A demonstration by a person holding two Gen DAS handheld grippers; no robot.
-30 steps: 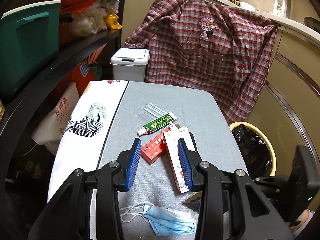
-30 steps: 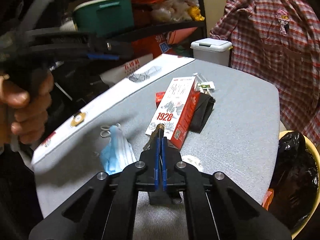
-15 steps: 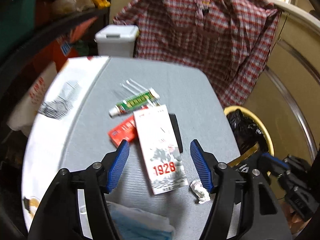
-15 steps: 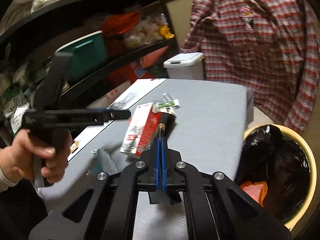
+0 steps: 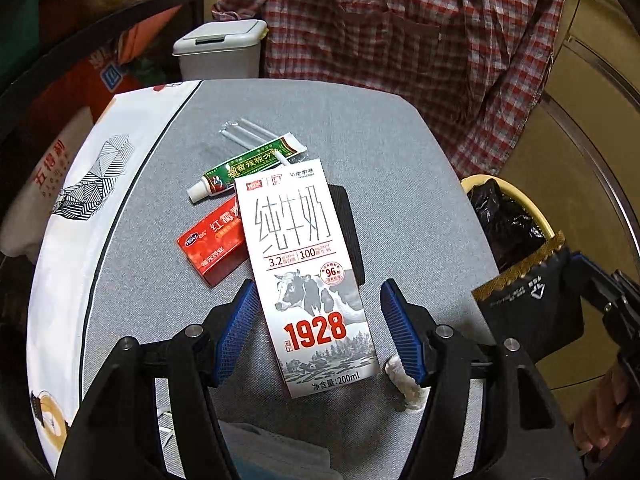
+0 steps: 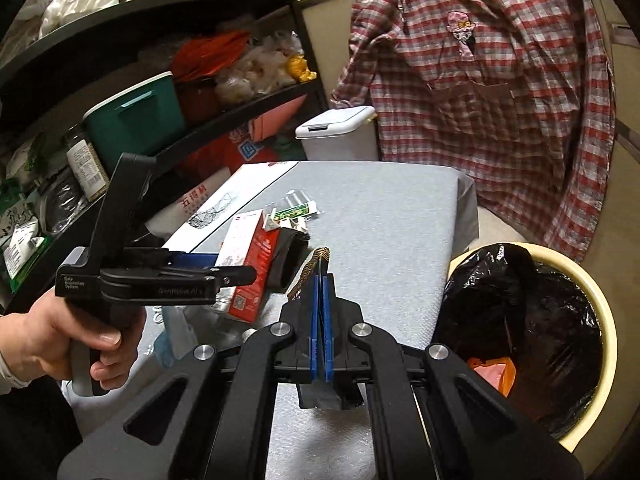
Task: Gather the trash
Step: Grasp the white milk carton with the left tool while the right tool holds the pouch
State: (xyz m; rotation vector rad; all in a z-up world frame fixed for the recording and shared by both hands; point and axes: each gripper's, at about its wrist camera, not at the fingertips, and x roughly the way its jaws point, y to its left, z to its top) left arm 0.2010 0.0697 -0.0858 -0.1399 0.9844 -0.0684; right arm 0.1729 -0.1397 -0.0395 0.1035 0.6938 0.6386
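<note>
Left tongs (image 5: 320, 330) stand apart astride the milk carton (image 5: 310, 276); squeeze its long sides squarely (it's light). Right tongs (image 6: 320, 280), clamped on a dark wrapper (image 6: 316, 264), belong over the bin (image 6: 600, 332).

Both grippers are built of matte black plastic arms set with round silver screws. Blue ribbed pads are fitted to the jaws of the left gripper (image 5: 320, 332) and of the right gripper (image 6: 321, 280). Small white lettering is printed on the left gripper's side, above a black pistol handle. A pale cuff is seen at the left hand's (image 6: 60, 340) wrist.
</note>
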